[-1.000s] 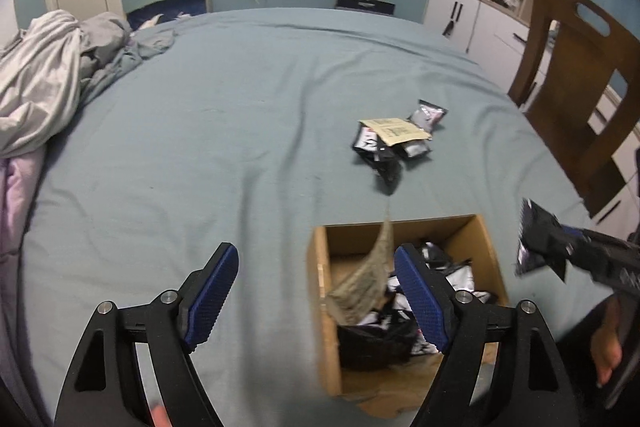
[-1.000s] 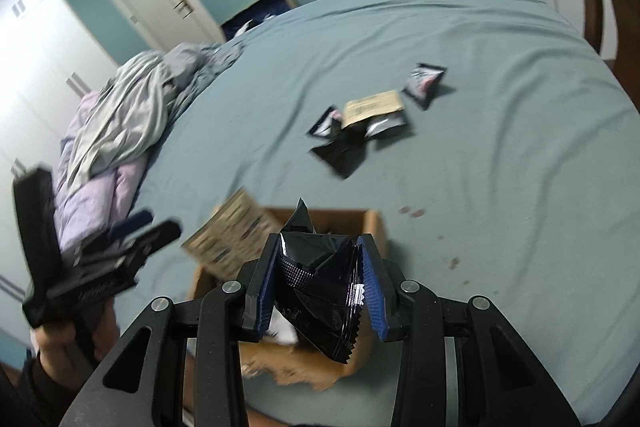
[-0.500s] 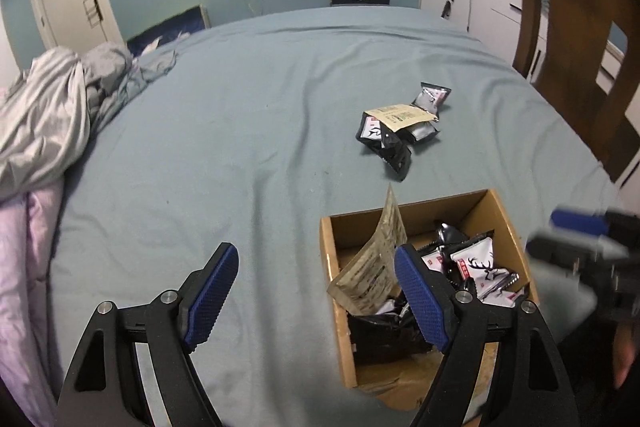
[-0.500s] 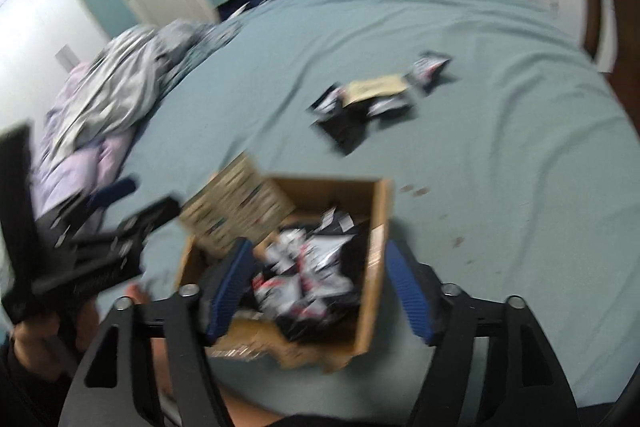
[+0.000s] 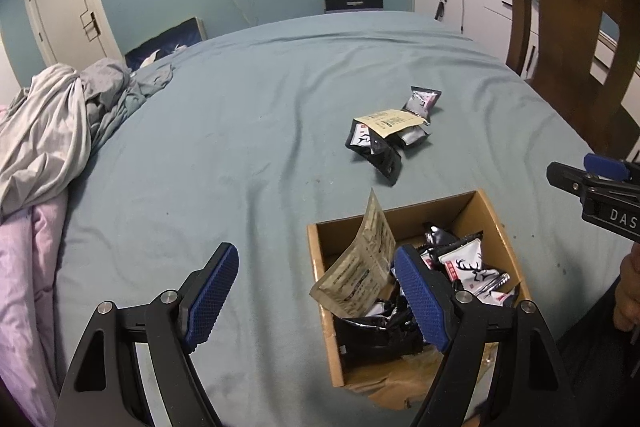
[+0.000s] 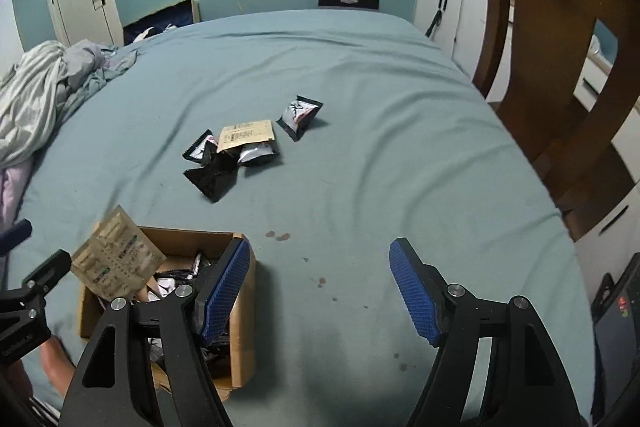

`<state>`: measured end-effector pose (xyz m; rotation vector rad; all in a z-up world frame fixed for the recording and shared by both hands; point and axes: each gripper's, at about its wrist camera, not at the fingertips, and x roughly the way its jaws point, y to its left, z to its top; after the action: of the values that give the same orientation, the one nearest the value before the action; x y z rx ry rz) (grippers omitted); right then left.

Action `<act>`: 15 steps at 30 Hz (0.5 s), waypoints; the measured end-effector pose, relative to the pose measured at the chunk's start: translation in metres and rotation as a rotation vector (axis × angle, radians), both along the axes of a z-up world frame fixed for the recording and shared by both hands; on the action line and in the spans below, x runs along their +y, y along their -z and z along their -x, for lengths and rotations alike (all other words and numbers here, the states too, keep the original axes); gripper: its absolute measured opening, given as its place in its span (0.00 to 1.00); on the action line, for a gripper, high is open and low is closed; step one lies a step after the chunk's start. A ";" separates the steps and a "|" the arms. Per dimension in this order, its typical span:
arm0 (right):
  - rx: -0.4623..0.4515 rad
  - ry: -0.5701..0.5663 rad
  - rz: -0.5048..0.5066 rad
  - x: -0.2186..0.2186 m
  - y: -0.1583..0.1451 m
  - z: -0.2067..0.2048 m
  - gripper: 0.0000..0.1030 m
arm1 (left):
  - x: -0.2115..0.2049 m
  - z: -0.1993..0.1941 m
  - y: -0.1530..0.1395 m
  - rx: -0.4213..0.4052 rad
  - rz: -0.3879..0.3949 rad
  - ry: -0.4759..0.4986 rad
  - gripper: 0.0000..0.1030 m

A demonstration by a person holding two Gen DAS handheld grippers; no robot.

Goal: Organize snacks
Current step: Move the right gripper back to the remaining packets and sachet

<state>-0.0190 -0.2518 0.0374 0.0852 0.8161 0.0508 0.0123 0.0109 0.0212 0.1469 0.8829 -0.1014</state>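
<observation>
The right gripper stands wide with nothing between its blue pads, over bare sheet at the lower middle of the right wrist view; the left gripper is equally wide and empty at the bottom of the left wrist view, one finger in front of the cardboard box. The box sits on the blue bed, already holding several packets, with a tan sachet leaning upright against its near wall. The snacks not yet boxed lie in a small heap left of centre in the right wrist view, a flat tan packet on top and a lone black-and-white pouch just beside them toward the upper right. These look light, crinkly and slick, probably puffed with air, so a pinch across a crimped end seam or the flat middle should hold better than a squeeze on the bulge. The soft sheet will likely give under a descending finger.
</observation>
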 end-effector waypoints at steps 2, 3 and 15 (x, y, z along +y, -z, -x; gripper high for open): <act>0.033 -0.021 -0.001 0.001 0.003 -0.009 0.70 | 0.001 -0.001 0.000 0.000 -0.004 -0.010 0.79; 0.054 -0.033 0.008 0.005 0.005 -0.016 0.70 | 0.001 -0.001 0.000 -0.002 -0.010 -0.013 0.79; 0.211 -0.012 -0.209 -0.037 0.028 -0.117 0.70 | -0.002 -0.011 0.005 0.026 0.021 -0.032 0.79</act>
<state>0.0976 -0.2892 0.0095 0.2865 1.0207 0.1407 0.0233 0.0089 0.0167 0.1123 0.9092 -0.0827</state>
